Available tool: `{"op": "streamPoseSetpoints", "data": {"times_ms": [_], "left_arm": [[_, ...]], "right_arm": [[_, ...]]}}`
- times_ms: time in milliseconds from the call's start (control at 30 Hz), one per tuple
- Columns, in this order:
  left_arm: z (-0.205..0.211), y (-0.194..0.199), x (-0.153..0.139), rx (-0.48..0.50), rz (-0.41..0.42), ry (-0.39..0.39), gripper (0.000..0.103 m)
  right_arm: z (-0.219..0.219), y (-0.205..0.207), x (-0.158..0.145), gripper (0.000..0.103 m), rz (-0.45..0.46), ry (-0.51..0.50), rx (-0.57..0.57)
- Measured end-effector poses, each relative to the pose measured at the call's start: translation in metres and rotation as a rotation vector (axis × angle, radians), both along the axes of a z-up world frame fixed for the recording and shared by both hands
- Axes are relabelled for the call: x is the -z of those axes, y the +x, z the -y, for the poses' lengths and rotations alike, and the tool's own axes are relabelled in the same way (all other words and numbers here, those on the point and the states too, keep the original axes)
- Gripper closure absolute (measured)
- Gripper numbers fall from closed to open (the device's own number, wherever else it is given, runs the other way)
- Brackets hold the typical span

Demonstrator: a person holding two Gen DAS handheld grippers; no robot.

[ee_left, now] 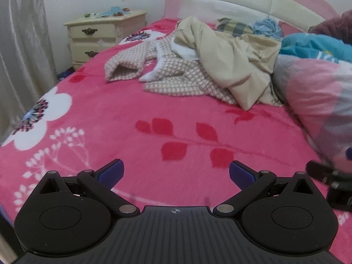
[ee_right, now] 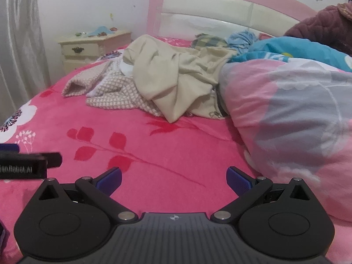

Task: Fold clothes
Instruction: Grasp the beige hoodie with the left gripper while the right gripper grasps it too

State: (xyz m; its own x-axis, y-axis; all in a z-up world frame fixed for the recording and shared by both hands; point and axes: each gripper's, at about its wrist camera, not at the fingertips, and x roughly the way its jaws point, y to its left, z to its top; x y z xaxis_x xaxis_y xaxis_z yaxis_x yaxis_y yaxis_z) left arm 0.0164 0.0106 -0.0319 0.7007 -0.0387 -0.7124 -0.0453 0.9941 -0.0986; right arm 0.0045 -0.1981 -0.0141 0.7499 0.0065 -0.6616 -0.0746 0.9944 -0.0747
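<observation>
A heap of clothes lies mid-bed: a beige garment [ee_left: 231, 50] [ee_right: 171, 77] draped over a tan-and-white checked top [ee_left: 180, 74] [ee_right: 118, 92] with one sleeve stretched to the left. My left gripper [ee_left: 176, 172] hovers open over the pink floral blanket [ee_left: 132, 114], well short of the heap, with nothing between its blue pads. My right gripper [ee_right: 173, 179] is open too, over the same blanket [ee_right: 110, 121], nothing held. Each gripper's black body shows at the edge of the other's view.
A pink-and-grey quilt [ee_left: 319, 92] [ee_right: 286, 114] bulks up on the right. More clothes, plaid [ee_left: 235, 27] and blue [ee_left: 267, 25], lie by the headboard [ee_left: 231, 2]. A cream nightstand [ee_left: 99, 35] stands far left beside a curtain [ee_left: 19, 55]. A person's maroon sleeve [ee_right: 325, 28] shows far right.
</observation>
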Motion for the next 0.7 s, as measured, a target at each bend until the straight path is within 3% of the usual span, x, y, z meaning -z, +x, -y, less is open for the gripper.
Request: {"op": "streamPoseSetpoints", "data": {"times_ms": [200, 333, 400, 500, 600, 667, 700], "left_arm": [[-0.002, 0.047, -0.010, 0.033, 0.113, -0.108, 0.000], [0.010, 0.103, -0.010, 0.098, 0.131, -0.099, 0.000], [0.016, 0.132, -0.009, 0.124, 0.137, -0.093, 0.000], [0.017, 0.177, 0.002, 0.080, 0.143, -0.133, 0.001], [0.014, 0.214, 0.016, 0.028, 0.133, -0.178, 0.007], [0.012, 0.233, 0.027, -0.004, 0.119, -0.202, 0.024], [0.010, 0.240, 0.031, -0.012, 0.107, -0.220, 0.026]], "right_arm": [[0.003, 0.030, 0.024, 0.000, 0.068, -0.035, -0.042], [0.003, 0.073, 0.033, 0.000, 0.158, -0.052, -0.094], [0.005, 0.100, 0.033, 0.000, 0.198, -0.033, -0.110], [0.012, 0.152, 0.027, 0.000, 0.226, 0.035, -0.089], [0.021, 0.199, 0.025, 0.003, 0.214, 0.114, -0.044], [0.028, 0.227, 0.025, 0.008, 0.190, 0.166, -0.020], [0.031, 0.239, 0.027, 0.014, 0.175, 0.199, -0.014]]}}
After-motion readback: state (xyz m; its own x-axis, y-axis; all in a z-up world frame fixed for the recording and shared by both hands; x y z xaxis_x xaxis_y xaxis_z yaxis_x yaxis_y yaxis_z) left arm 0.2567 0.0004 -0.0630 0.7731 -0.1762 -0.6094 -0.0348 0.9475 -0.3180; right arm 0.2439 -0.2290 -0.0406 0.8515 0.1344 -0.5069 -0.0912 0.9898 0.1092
